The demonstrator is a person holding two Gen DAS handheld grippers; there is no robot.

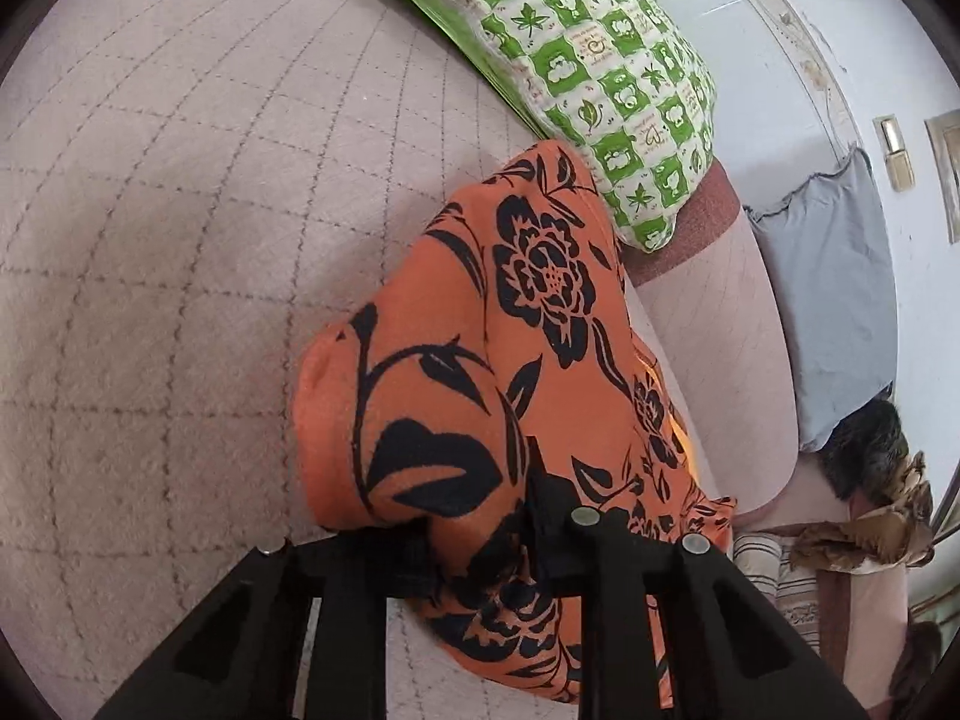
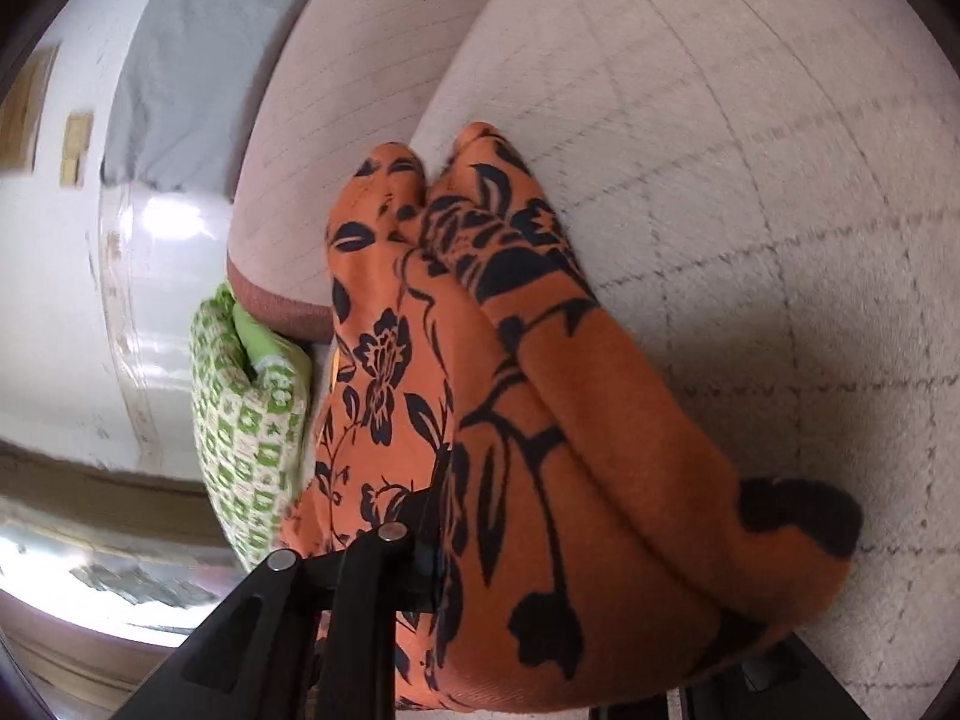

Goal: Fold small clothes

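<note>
One orange floral garment [image 1: 480, 372], printed with black blooms and leaves, draped in soft rolls over the pale quilted bed cover [image 1: 180, 240] and bunched between both tools. Judged light, limp and a little fuzzy, not slippery; likely to sag and slide out of shape wherever unsupported. Best taken at a hem or corner through all layers, pinched well in from the edge. Left gripper [image 1: 480, 552] closed on a fold of the cloth, fabric wrapped around and over its near finger. Right gripper [image 2: 540, 570] mostly buried under the same garment [image 2: 510, 420]; one finger showing at the left, the other only glimpsed at the lower right, so its width cannot be told. Kind of garment unclear: no sleeves, waistband or neckline to be made out, and the lower part cut off by both frames. Just beyond the cloth, a green checked pillow [image 1: 600, 72]; farther off, a grey pillow [image 1: 828, 300] by the white wall [image 1: 780, 12]. Dark and brown items at the bed's far corner too small to name.
</note>
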